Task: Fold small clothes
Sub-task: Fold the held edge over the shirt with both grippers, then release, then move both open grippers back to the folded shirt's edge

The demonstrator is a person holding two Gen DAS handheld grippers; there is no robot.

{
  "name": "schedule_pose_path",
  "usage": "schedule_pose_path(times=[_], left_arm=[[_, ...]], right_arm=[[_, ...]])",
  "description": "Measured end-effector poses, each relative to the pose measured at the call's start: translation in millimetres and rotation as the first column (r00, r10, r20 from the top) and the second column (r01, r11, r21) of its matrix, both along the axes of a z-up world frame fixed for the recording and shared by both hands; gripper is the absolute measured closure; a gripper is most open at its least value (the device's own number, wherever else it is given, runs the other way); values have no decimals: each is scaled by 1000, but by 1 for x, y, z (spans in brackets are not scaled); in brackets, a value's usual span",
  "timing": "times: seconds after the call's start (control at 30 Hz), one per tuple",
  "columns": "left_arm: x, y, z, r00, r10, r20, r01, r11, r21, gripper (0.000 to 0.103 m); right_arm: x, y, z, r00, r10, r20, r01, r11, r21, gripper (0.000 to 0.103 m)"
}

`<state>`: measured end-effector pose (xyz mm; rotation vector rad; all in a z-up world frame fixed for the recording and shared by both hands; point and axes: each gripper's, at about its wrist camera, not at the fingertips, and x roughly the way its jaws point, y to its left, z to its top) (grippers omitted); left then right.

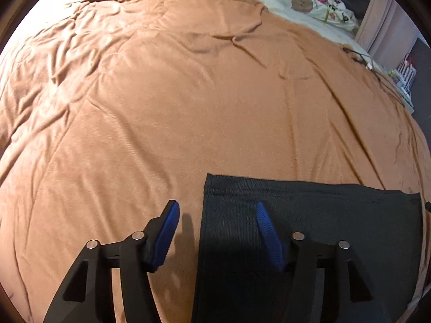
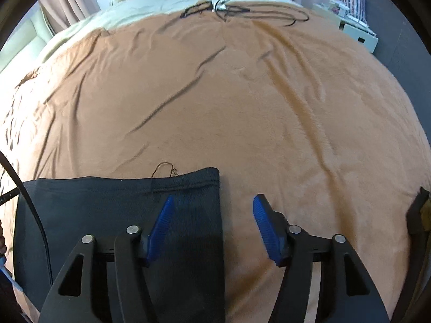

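Left wrist — gripper (image 1: 216,208) over black garment (image 1: 323,215)

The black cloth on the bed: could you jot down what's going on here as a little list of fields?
garment: black cloth, lying flat, its far edge straight
surface: orange-brown blanket, creased
left gripper: open, straddling the cloth's left edge
right gripper: open, straddling the cloth's right edge
held: nothing; neither gripper grasps the cloth
loose thread: at the cloth's far edge
background: dark cables on the far side of the bed, bear-print bedding
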<state>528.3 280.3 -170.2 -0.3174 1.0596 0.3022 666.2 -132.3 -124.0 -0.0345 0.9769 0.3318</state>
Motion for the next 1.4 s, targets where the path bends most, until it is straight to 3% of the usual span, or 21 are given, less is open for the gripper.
schedule_pose_path(times=[0.8, 1.1, 1.4], left_arm=[[-156, -27, 86, 995, -13, 100, 22, 996, -91, 38], [-211, -41, 89, 991, 2, 137, 17, 990, -142, 38], [-256, -55, 79, 985, 32, 167, 4, 977, -213, 38]], right_arm=[[-156, -87, 66, 1000, 17, -24, -12, 977, 211, 44], [-208, -117, 72, 1000, 21, -4, -19, 962, 273, 44], [-250, -146, 54, 1000, -2, -19, 8, 944, 329, 44]])
